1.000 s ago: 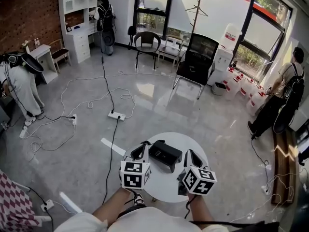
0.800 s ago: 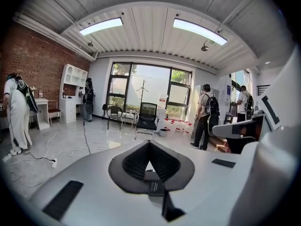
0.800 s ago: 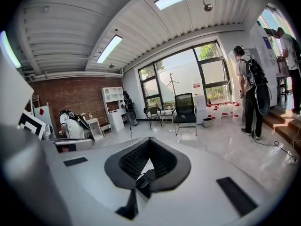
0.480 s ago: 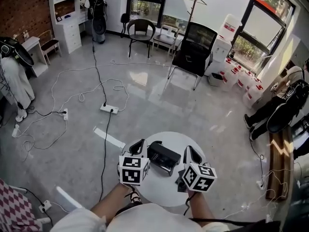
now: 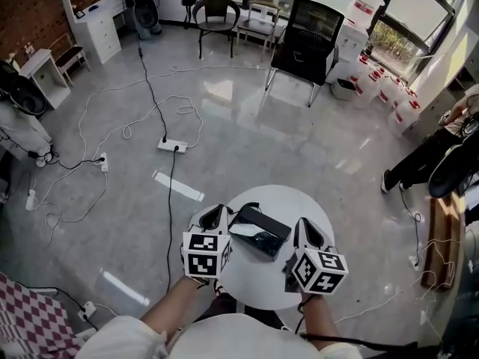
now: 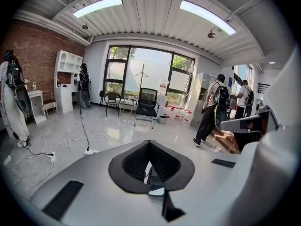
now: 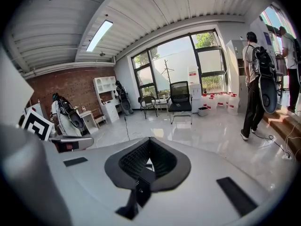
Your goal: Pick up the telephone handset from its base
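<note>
Handset [image 5: 263,223] was seen lying on base [image 5: 251,241], phone [image 5: 258,232] set near middle of round white table [image 5: 303,200]. Left gripper [image 5: 215,215] was held just beside phone's left end, jaws pressed together, nothing clasped. Right gripper [image 5: 304,232] was held just beside phone's right end, jaws likewise closed and empty. Phone was flanked by both. Cables [image 5: 161,118] and power strip [image 5: 172,146] were strewn over grey floor [image 5: 262,140] beyond; black chair [image 5: 307,28] was placed farther back.

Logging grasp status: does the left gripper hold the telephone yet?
No, the left gripper sits beside the telephone, its jaws together and empty.
</note>
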